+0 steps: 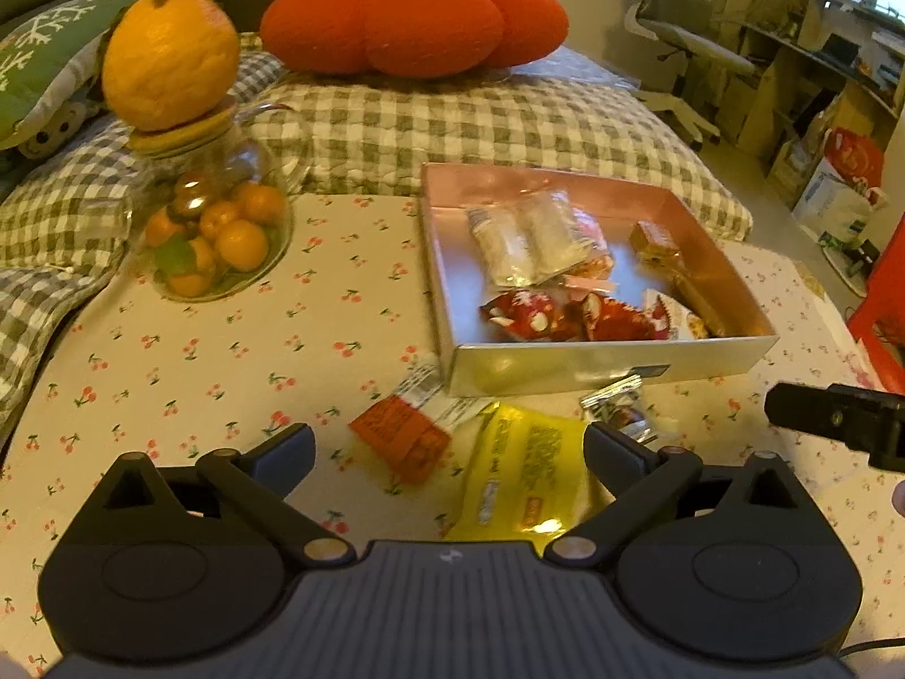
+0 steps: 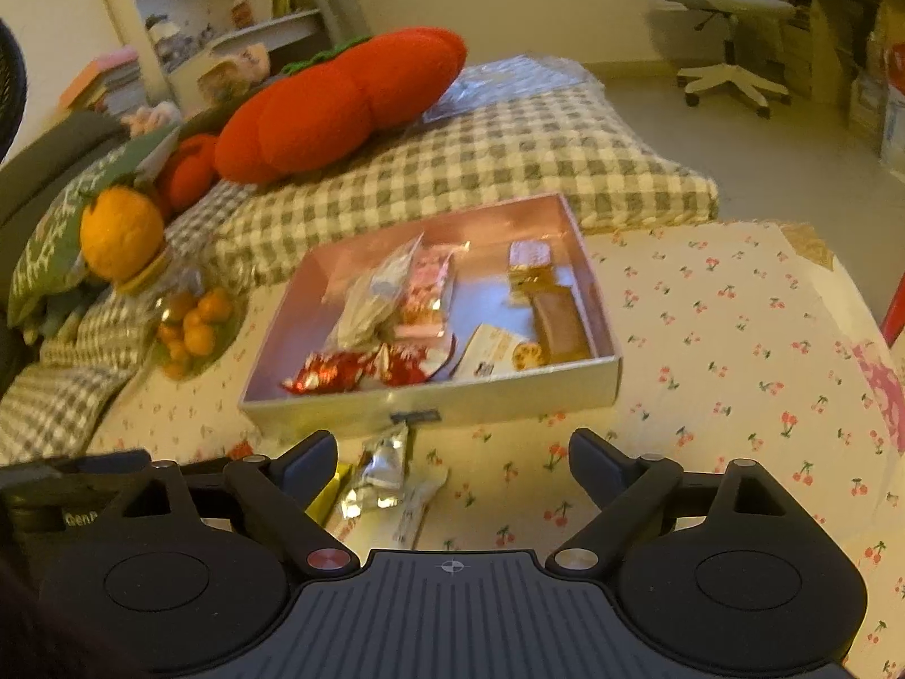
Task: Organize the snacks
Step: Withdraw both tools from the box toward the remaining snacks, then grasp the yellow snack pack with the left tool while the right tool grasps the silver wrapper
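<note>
Both claws spread wide and empty: left claw [image 1: 449,444] should drop straight onto the yellow packet [image 1: 523,478], pinch its edge, then lift into the box [image 1: 565,365]; right claw [image 2: 449,452] stays clear.

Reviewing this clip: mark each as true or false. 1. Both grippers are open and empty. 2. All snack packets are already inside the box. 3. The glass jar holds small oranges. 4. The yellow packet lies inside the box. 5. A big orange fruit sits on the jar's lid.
1. True: the left gripper and the right gripper stand wide open, nothing between the pads.
2. False: an orange packet, a yellow packet and a silver packet lie on the tablecloth in front of the box.
3. True: the glass jar.
4. False: it lies outside, on the cloth.
5. True: the big orange fruit.
</note>
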The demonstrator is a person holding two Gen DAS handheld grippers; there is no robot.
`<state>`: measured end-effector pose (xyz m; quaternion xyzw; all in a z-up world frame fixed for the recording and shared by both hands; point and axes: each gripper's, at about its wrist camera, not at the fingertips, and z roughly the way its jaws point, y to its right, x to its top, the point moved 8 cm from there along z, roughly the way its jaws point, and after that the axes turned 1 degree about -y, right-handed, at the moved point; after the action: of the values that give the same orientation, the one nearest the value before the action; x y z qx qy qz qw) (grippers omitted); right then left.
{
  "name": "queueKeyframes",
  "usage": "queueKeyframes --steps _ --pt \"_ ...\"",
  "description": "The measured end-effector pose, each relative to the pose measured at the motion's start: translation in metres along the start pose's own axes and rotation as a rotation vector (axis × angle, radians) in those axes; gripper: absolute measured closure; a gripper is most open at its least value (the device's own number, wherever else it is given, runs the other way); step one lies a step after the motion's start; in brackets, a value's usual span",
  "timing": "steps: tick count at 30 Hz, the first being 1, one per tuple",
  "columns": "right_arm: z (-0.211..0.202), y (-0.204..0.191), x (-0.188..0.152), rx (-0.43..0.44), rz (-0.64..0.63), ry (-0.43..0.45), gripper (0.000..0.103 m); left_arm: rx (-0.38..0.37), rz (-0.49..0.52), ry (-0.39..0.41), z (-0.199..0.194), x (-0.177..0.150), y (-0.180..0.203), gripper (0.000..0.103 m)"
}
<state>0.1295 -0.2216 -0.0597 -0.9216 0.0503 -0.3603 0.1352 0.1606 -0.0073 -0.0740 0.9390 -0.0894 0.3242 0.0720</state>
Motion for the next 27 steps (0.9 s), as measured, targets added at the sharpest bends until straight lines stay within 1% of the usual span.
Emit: queueKeyframes --steps 3,7,13,16,20,21,23,24,26,27 --pt "0.004 -0.001 -0.008 0.002 -0.002 -0.02 0.012 -0.01 0.012 0.01 -0.001 -0.005 -0.004 0.001" --pt "0.007 -0.003 -0.017 -0.003 -0.034 -0.049 0.012 -0.023 0.012 -0.005 0.002 -0.013 -0.006 0.001" --pt "0.013 -0.002 -0.023 -0.032 -0.051 -0.075 0.012 -0.085 0.0 0.013 0.008 -0.018 -0.001 0.003" --pt "0.017 0.0 -0.023 -0.044 -0.052 -0.078 0.012 -0.137 -0.002 0.0 0.012 -0.022 0.007 0.01" --pt "0.023 0.0 -0.022 -0.042 -0.043 -0.086 0.012 -0.191 0.014 -0.026 0.02 -0.026 0.018 0.022" --pt "0.024 0.0 -0.021 -0.044 -0.043 -0.088 0.012 -0.197 0.02 -0.032 0.023 -0.027 0.021 0.024" --pt "0.027 0.001 -0.021 -0.047 -0.04 -0.09 0.012 -0.2 0.033 -0.048 0.029 -0.03 0.023 0.033" --pt "0.028 0.001 -0.021 -0.048 -0.038 -0.092 0.012 -0.2 0.04 -0.057 0.032 -0.031 0.025 0.035" --pt "0.031 0.001 -0.02 -0.049 -0.033 -0.095 0.012 -0.205 0.047 -0.069 0.037 -0.033 0.027 0.045" --pt "0.032 0.001 -0.02 -0.049 -0.033 -0.095 0.012 -0.203 0.048 -0.073 0.039 -0.034 0.027 0.047"
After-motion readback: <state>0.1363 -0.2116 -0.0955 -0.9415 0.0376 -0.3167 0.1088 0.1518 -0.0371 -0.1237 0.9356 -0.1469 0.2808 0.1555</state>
